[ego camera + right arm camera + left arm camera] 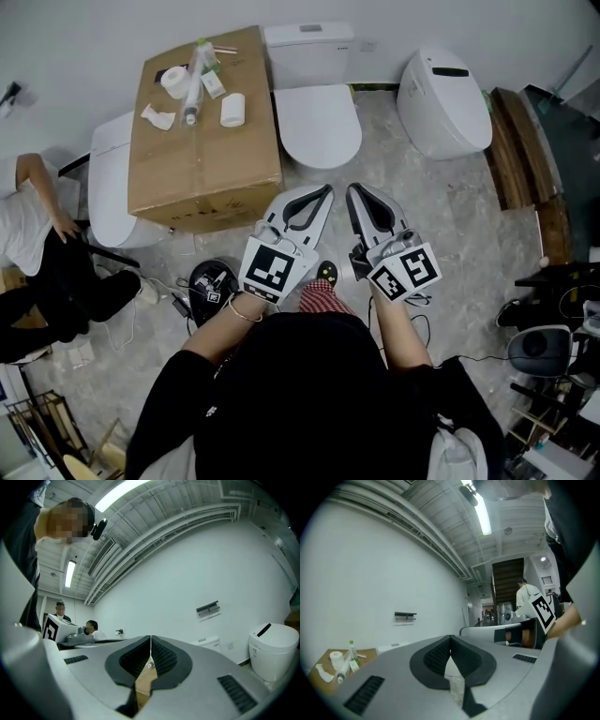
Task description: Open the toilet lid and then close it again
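Observation:
The white toilet [319,124] stands straight ahead against the wall, its lid down flat over the bowl and its tank [309,49] behind it. Both grippers hover side by side just in front of the bowl's front rim, touching nothing. My left gripper [327,189] is shut with nothing between its jaws, and its dark pads meet at the tip [450,637]. Right beside it my right gripper [352,188] is likewise shut and holds nothing, pads pressed together [150,637].
A cardboard box [202,131] carrying a paper roll, a bottle and small items stands left of the toilet, over another toilet [111,187]. A rounded white toilet [445,101] stands at the right, wooden planks [514,150] beyond it. A person [37,262] crouches at the far left.

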`<state>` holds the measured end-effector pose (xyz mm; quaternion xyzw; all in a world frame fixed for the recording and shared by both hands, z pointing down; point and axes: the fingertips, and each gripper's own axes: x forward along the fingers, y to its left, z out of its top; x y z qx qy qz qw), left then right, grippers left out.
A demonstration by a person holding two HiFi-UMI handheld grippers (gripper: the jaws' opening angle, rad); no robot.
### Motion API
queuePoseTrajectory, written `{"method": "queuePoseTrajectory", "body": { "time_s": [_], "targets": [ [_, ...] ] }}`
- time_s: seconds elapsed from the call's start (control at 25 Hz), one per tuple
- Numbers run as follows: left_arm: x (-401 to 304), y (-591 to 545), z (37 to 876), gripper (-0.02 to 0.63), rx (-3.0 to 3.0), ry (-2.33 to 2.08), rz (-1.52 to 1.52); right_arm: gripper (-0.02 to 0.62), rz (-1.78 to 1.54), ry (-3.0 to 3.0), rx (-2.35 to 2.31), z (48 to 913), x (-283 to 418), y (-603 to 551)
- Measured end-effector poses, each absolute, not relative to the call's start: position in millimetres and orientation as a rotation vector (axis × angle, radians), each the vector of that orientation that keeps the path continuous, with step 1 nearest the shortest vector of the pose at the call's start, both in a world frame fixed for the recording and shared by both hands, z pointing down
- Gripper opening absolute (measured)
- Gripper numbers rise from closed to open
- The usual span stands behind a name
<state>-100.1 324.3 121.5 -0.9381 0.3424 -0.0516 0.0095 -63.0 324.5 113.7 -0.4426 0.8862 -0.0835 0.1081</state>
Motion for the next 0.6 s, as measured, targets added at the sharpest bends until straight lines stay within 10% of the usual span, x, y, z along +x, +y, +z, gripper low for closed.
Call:
{"method": "queuePoseTrajectory", "body": {
  "time_s": [0.6],
  "targets": [
    [-69.1, 291.5, 121.4, 0.005, -2.928, 1.113, -0.162, 0.020, -0.243, 2.600, -1.277, 112.4, -25.9, 292.4]
  ]
}}
